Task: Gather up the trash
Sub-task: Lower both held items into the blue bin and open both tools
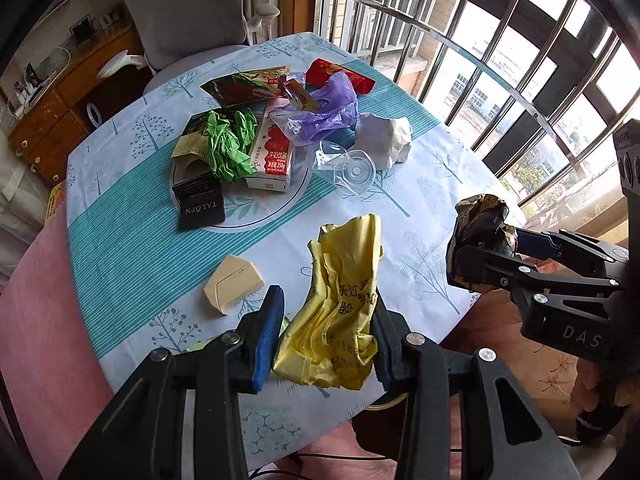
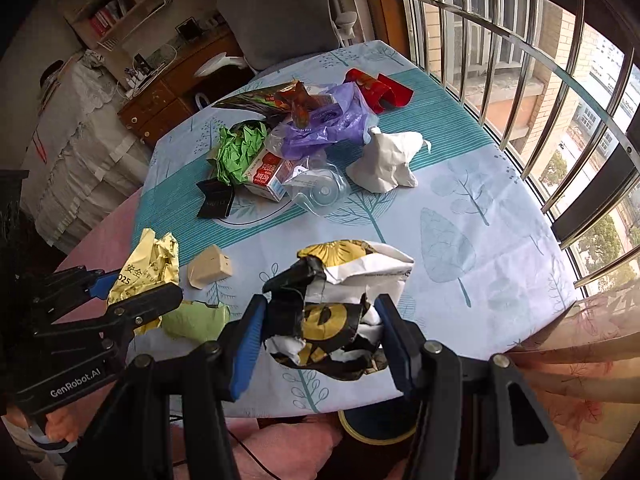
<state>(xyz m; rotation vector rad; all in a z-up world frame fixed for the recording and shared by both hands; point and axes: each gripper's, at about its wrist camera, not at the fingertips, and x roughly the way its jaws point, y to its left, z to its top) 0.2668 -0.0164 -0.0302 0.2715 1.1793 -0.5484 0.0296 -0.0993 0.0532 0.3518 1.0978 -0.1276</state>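
Note:
My left gripper (image 1: 326,336) is shut on a crumpled yellow plastic bag (image 1: 340,304) above the table's near edge; the bag also shows in the right wrist view (image 2: 144,276). My right gripper (image 2: 320,332) is shut on a crumpled black, gold and white wrapper (image 2: 344,304), seen at the right of the left wrist view (image 1: 480,232). A pile of trash lies on a plate (image 1: 256,210) at mid-table: green paper (image 1: 232,144), a milk carton (image 1: 272,160), a purple bag (image 1: 332,108), a black packet (image 1: 200,208).
A beige folded card (image 1: 232,288) and a light green scrap (image 2: 196,320) lie near the front edge. A clear plastic cup (image 1: 352,170), white crumpled paper (image 1: 384,140) and red wrapper (image 1: 340,74) lie farther back. A grey chair (image 1: 188,12) and barred window (image 1: 500,60) stand beyond the table.

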